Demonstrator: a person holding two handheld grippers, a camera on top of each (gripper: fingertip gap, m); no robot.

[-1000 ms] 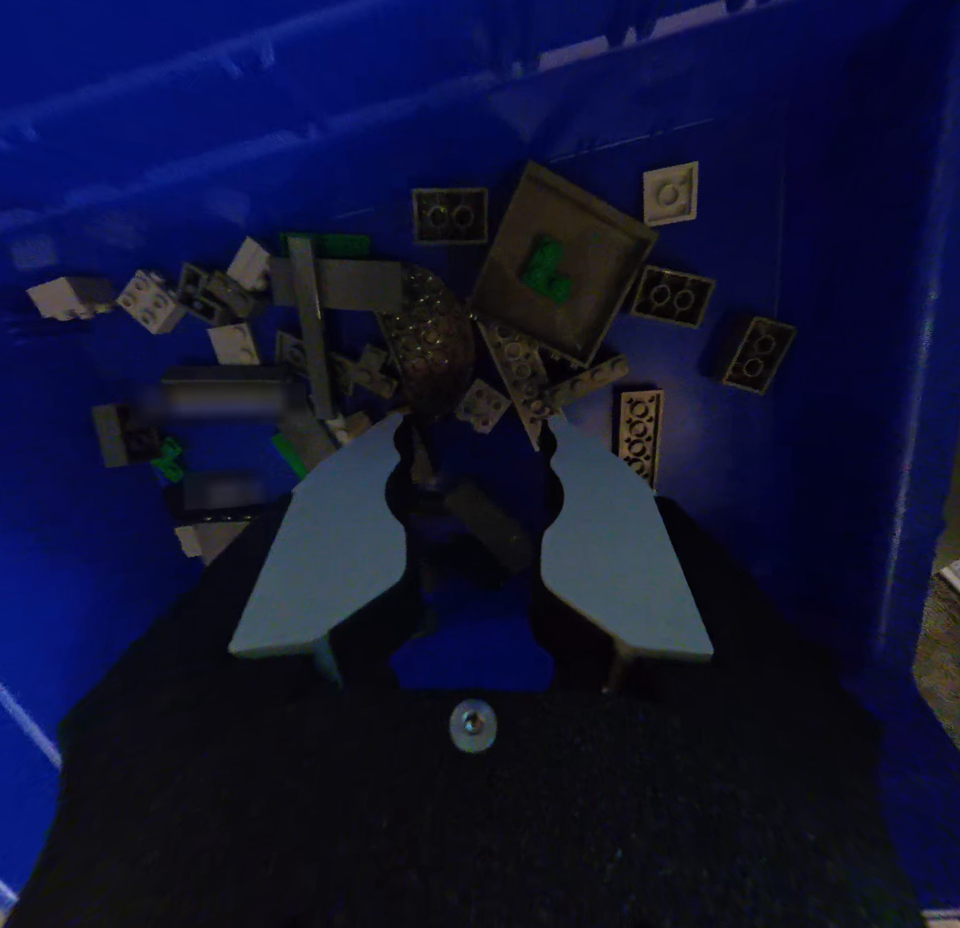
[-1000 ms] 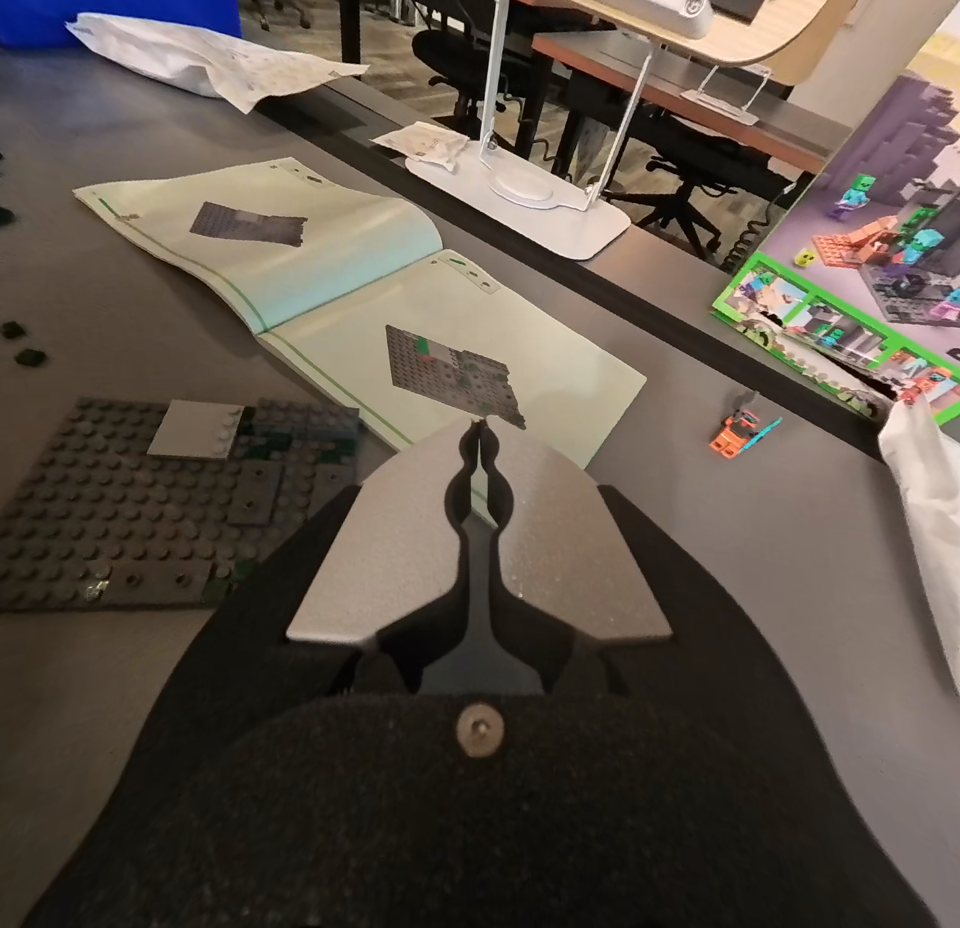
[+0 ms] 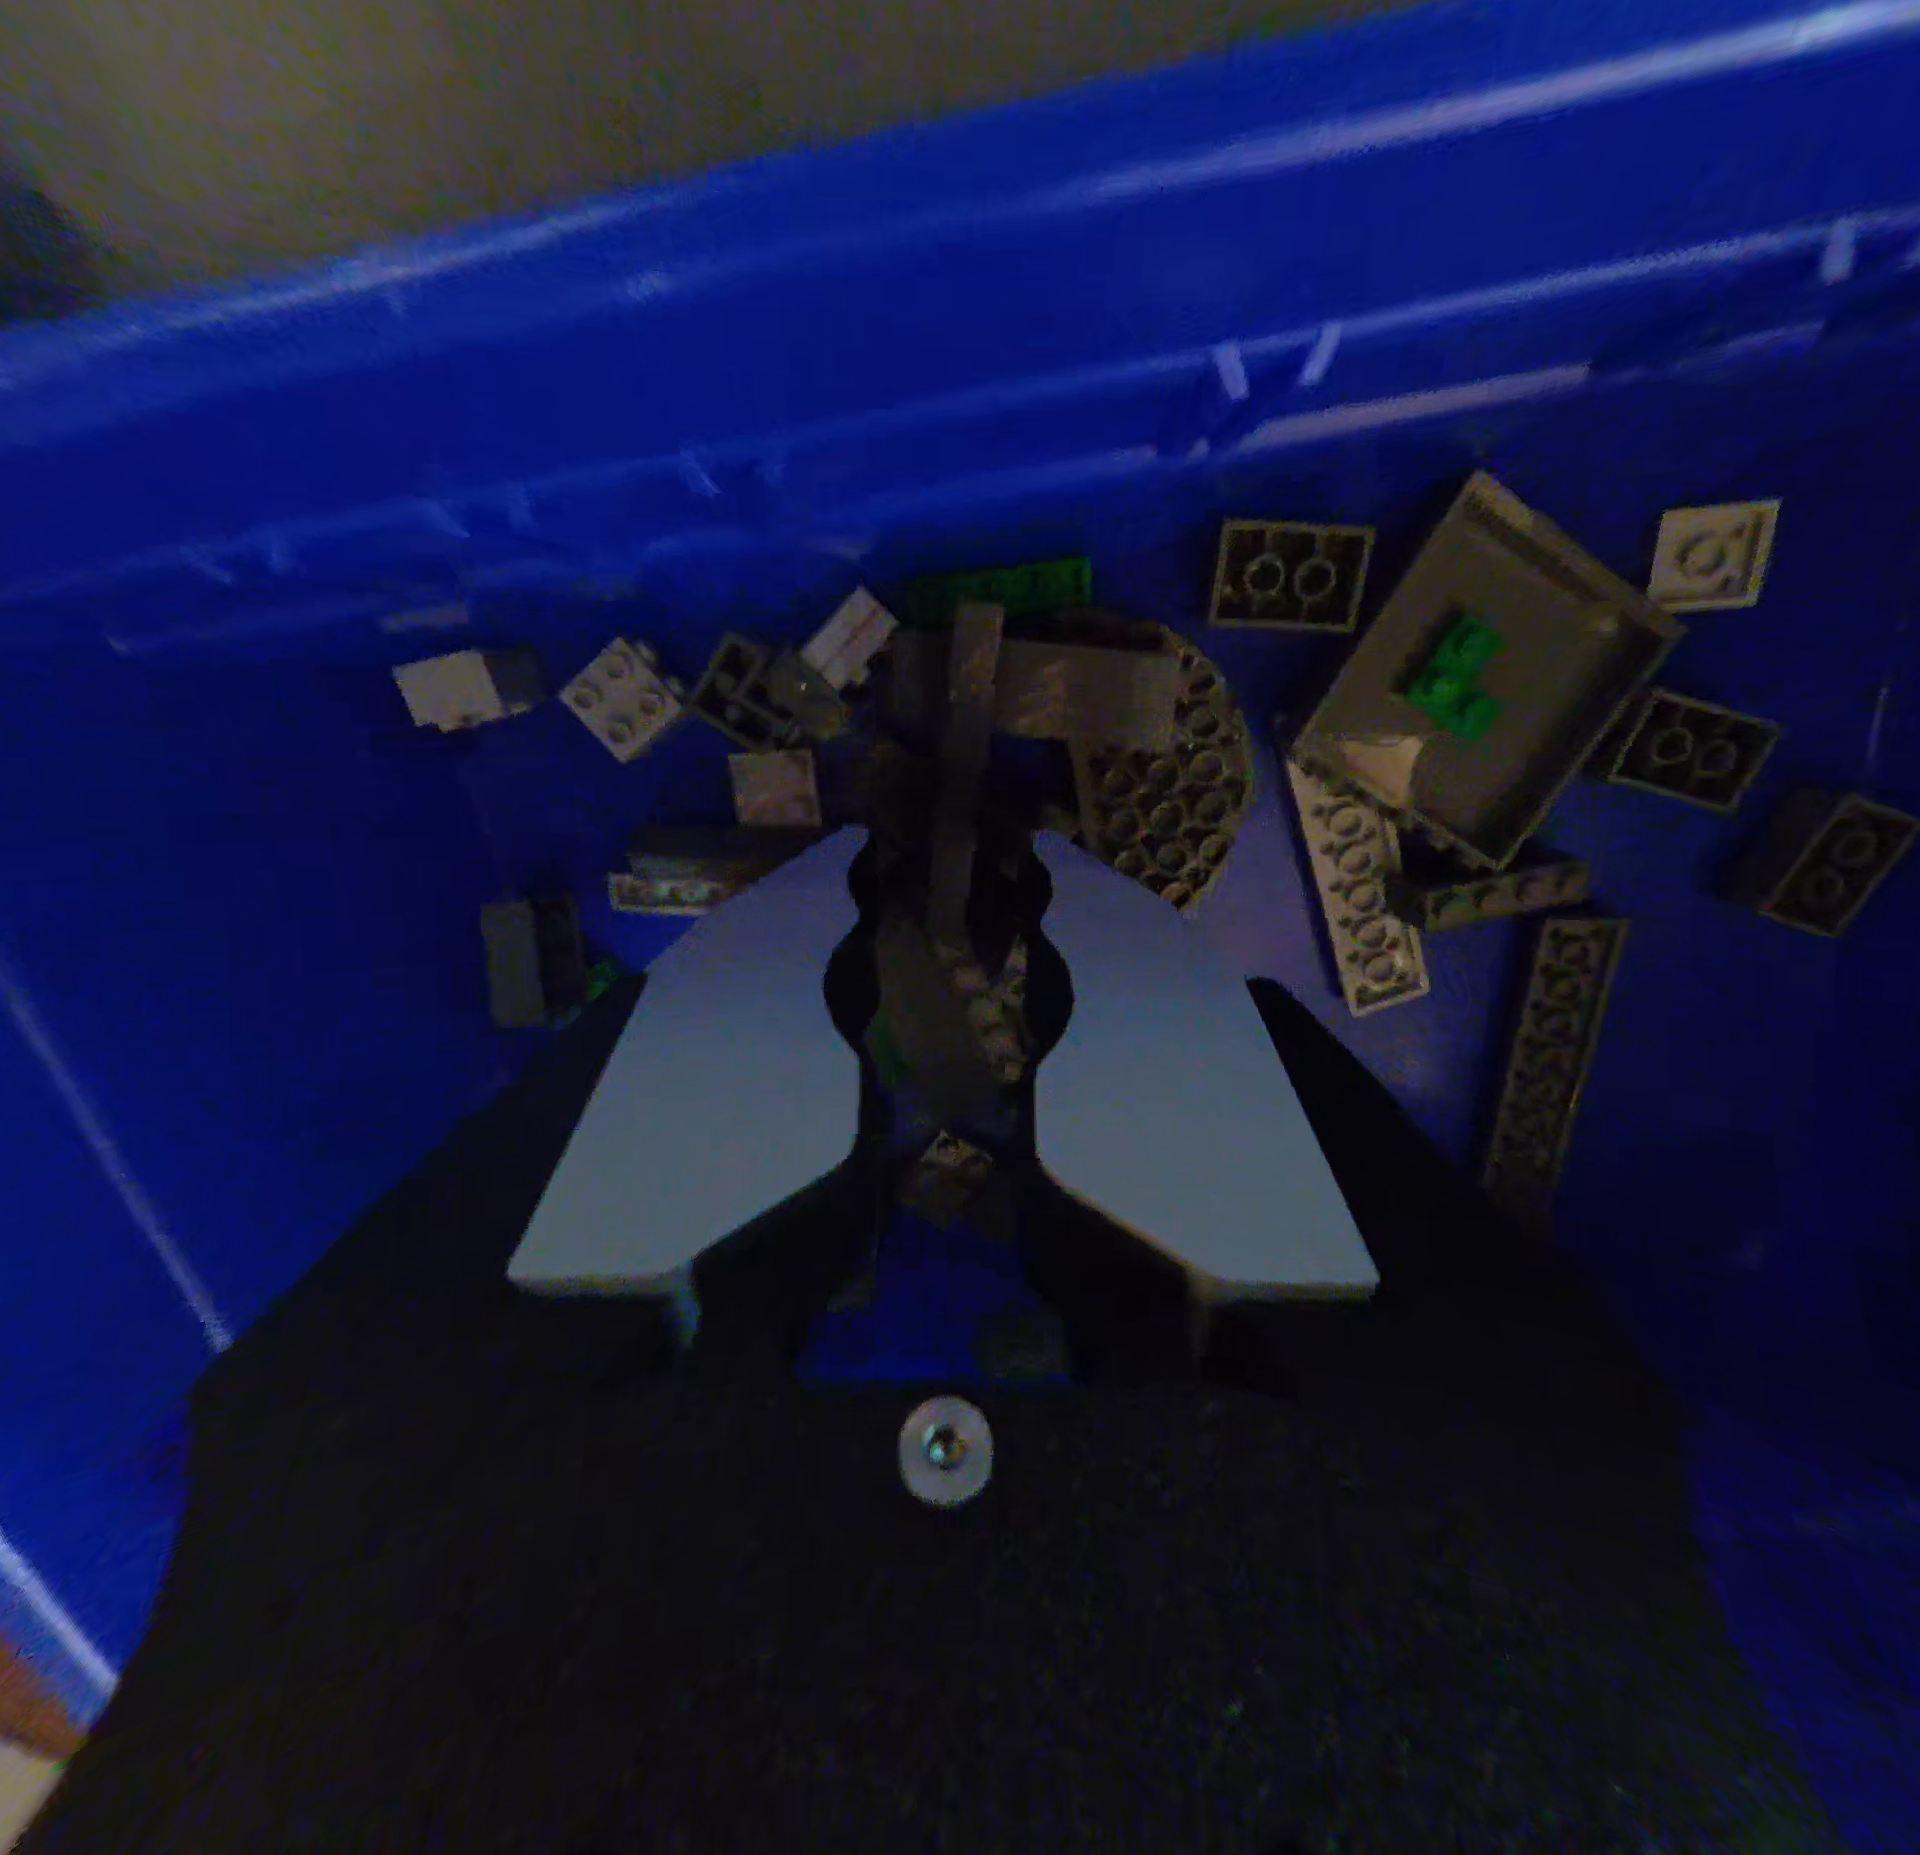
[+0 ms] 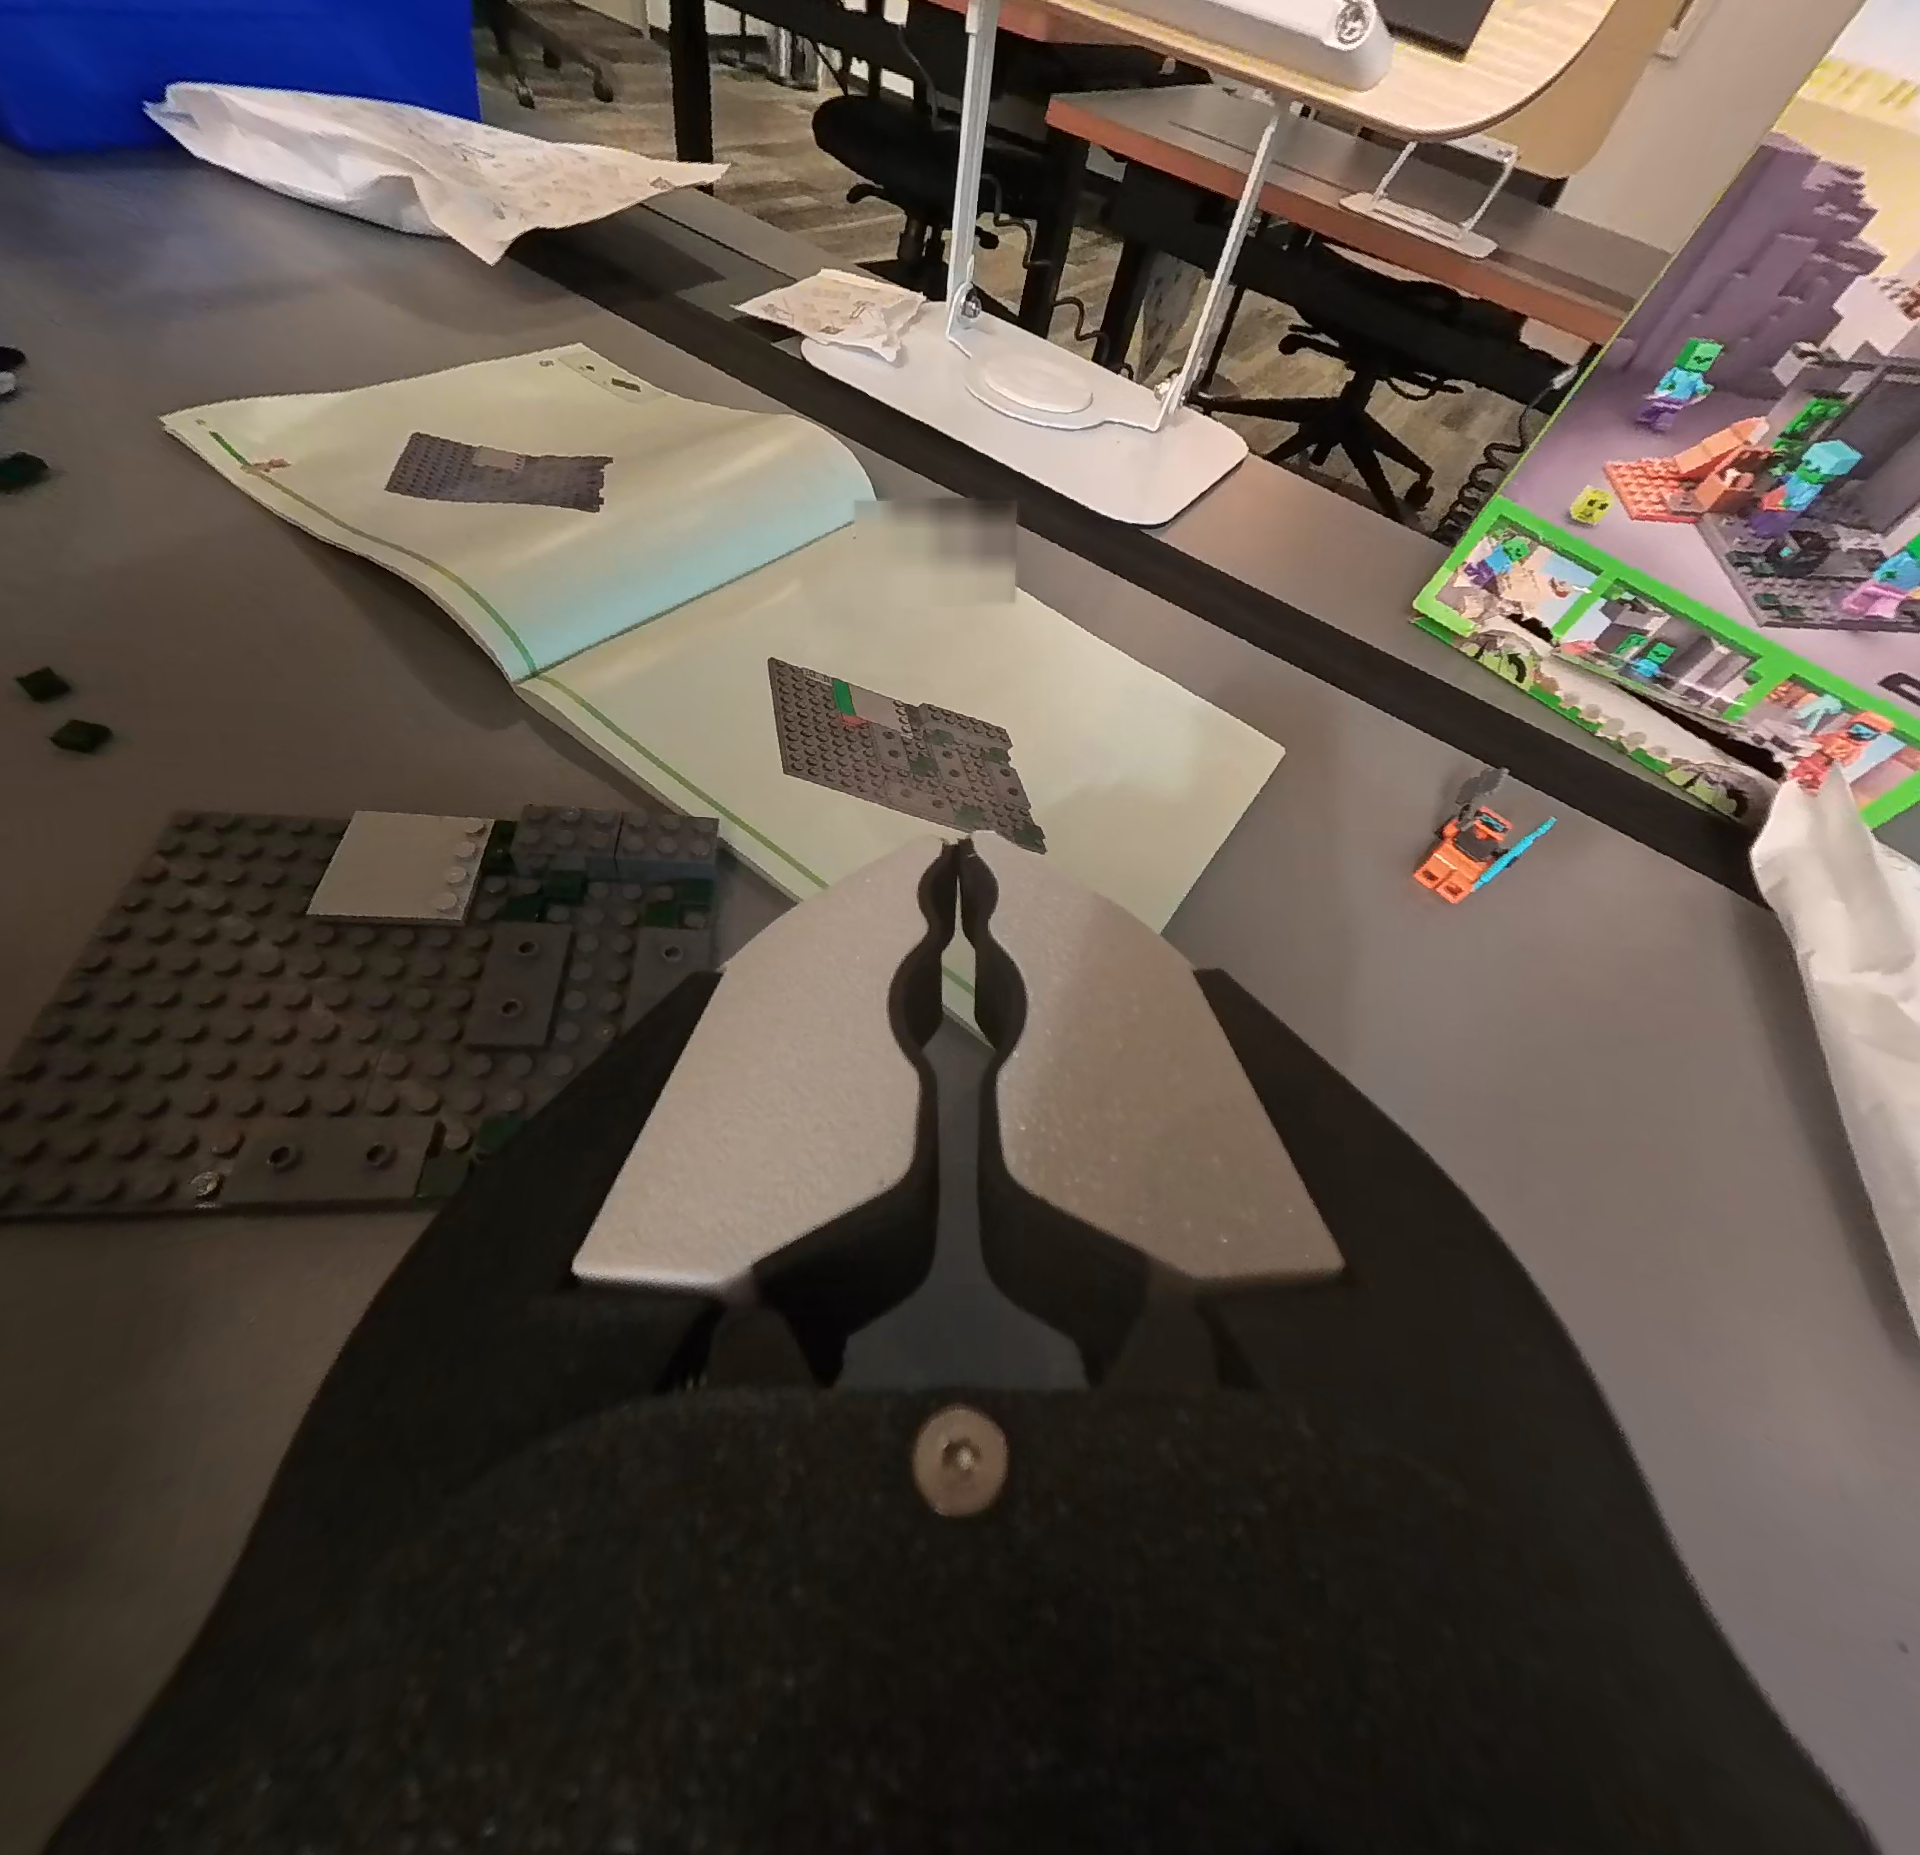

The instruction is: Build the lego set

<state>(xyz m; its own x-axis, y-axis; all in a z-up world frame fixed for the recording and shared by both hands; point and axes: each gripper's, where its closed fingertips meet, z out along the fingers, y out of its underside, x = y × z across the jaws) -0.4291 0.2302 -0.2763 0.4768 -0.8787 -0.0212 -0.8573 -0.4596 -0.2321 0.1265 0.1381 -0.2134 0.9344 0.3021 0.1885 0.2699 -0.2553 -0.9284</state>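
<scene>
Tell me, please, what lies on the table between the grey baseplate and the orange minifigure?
In the right wrist view, the open instruction booklet lies between the grey baseplate and the orange minifigure, with the shut right claw hovering in front.

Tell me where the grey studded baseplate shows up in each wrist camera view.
Left wrist view: not in it; only loose bricks show here.
Right wrist view: the baseplate lies flat on the table at lower left, to the left of the right gripper.
Shared landmark: the blue bin fills the left wrist view and is probably the blue block in the right wrist view's top left corner.
</scene>
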